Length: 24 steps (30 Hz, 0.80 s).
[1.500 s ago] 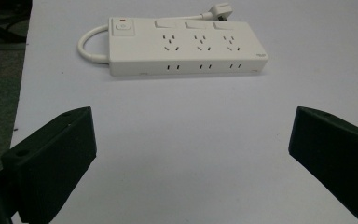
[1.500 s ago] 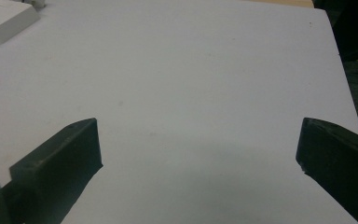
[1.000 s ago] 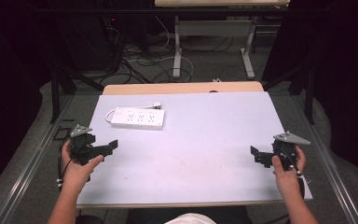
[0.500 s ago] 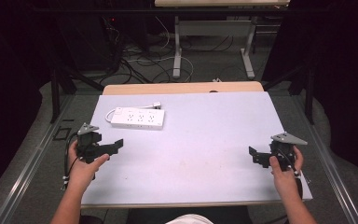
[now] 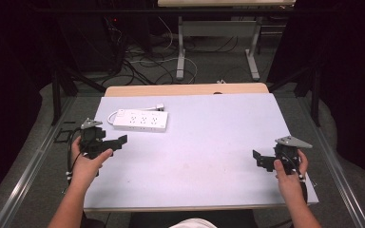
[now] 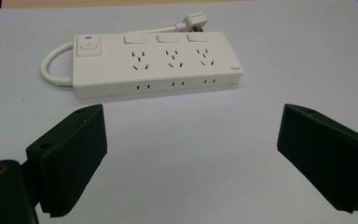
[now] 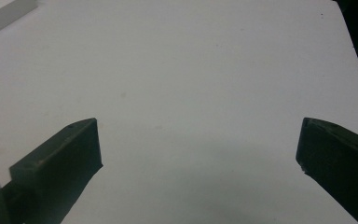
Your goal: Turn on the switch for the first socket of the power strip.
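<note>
In the left gripper view we look along the left gripper [image 6: 191, 158], whose 2 black jaws stand wide apart with nothing between them but bare table; they have just been closing slightly and the gap is still broad. Beyond them, toward 12 o'clock, lies the white power strip [image 6: 156, 63], flat on the white table top [image 6: 284, 56] and apart from both jaws. It carries 3 socket groups, 3 rocker switches along its far edge and a master button with a red mark at its left end. Its white cable [image 6: 51, 70] loops out of the left end and runs behind the body to the plug [image 6: 193, 21], which lies at about 1 o'clock of the strip.

In the high view we see the left gripper [image 5: 120, 141] held in the left hand [image 5: 88, 161] near the table's left edge, jaws pointing toward 3 o'clock, with the power strip [image 5: 140, 120] near it at about 1 o'clock.

In the right gripper view the right gripper [image 7: 198, 149] also has its jaws wide apart over bare table, holding nothing. A corner of the power strip [image 7: 7, 14] shows far off at 10 o'clock. In the high view the right gripper [image 5: 260, 160] sits in the right hand [image 5: 290, 171] near the right edge, well apart from the strip.
</note>
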Motion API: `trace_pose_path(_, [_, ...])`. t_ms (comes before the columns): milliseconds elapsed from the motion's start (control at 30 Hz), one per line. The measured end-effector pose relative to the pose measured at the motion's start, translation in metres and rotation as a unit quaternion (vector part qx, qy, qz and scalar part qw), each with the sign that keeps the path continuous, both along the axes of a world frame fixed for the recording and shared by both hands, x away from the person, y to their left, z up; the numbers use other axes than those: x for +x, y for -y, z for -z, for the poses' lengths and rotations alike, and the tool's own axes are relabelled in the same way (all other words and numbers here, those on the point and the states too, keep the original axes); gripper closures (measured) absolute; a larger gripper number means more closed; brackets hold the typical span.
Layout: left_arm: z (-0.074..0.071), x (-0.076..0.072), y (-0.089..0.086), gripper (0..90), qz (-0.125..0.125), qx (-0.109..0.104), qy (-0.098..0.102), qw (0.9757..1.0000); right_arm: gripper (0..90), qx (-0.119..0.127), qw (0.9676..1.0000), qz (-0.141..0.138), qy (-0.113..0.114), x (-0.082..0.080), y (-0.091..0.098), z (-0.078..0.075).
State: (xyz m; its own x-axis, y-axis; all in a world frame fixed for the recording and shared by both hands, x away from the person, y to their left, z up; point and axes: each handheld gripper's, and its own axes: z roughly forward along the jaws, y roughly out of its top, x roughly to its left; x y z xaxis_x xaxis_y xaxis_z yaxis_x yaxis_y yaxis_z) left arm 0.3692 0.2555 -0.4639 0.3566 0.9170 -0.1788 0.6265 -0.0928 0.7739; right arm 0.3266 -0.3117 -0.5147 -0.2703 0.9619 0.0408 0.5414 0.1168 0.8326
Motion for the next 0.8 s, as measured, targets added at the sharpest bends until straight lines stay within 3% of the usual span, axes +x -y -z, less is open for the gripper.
trace_pose_path(100, [-0.005,0.003,-0.001,9.0,-0.002,-0.002,-0.002,1.0,0.0,0.003,1.0,-0.003,-0.001,0.001,-0.002,0.001])
trace_pose_path(133, [-0.006,0.005,-0.002,9.1,-0.001,-0.002,-0.002,1.0,0.0,0.002,1.0,0.001,0.009,0.001,-0.003,0.002])
trace_pose_path(333, [-0.015,0.013,-0.004,12.2,-0.003,-0.017,-0.015,0.9998,0.0,0.0,1.0,-0.001,-0.001,0.002,-0.004,0.003])
trace_pose_path(433, [-0.02,0.016,-0.004,15.8,-0.002,-0.016,-0.018,0.9997,0.0,-0.002,1.0,-0.003,-0.002,0.001,-0.004,0.003])
trace_pose_path(800, [-0.036,0.032,-0.001,15.8,0.0,-0.004,-0.019,0.9998,0.0,0.002,0.9999,-0.008,-0.01,0.002,-0.006,0.005])
